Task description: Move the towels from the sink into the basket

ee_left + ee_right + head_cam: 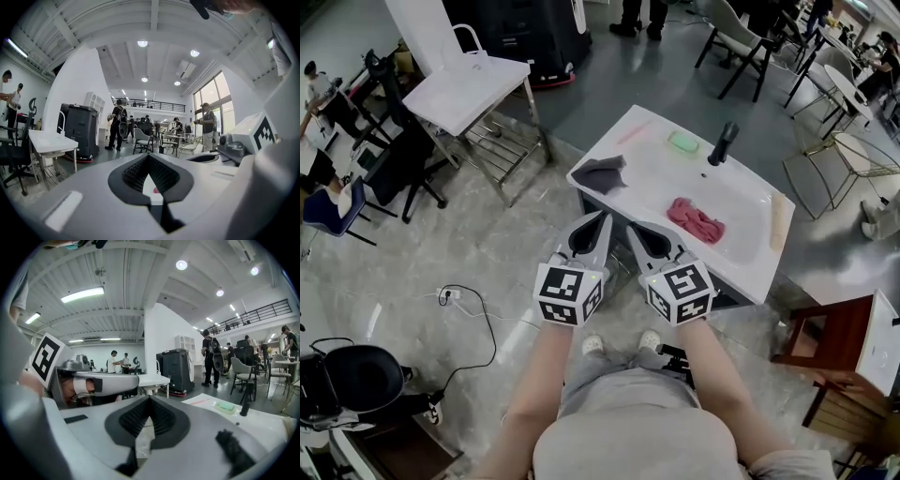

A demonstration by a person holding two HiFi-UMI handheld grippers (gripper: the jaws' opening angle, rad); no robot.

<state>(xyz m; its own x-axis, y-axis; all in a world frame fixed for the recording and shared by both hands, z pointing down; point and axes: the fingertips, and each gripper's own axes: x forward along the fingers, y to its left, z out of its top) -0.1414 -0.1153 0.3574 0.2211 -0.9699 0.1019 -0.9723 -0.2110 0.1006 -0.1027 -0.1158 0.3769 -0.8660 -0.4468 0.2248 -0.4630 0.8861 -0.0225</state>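
A white sink (pixel 642 155) stands in front of me. A red towel (pixel 696 220) lies crumpled in its basin. A dark grey towel (pixel 600 173) rests on the sink's near left corner and shows as a dark fuzzy shape (pixel 230 448) in the right gripper view. My left gripper (pixel 604 217) (pixel 149 157) and right gripper (pixel 628 226) (pixel 150 399) hover side by side at the sink's near edge, short of both towels. Both are shut, jaws meeting at the tips, with nothing held. No basket can be made out.
On the sink's rim stand a black faucet (pixel 724 142) and a green soap (pixel 682 142). A white table over a metal rack (pixel 469 84) is at the back left. A wooden frame (pixel 830 370) sits right of the sink. Chairs and people fill the background.
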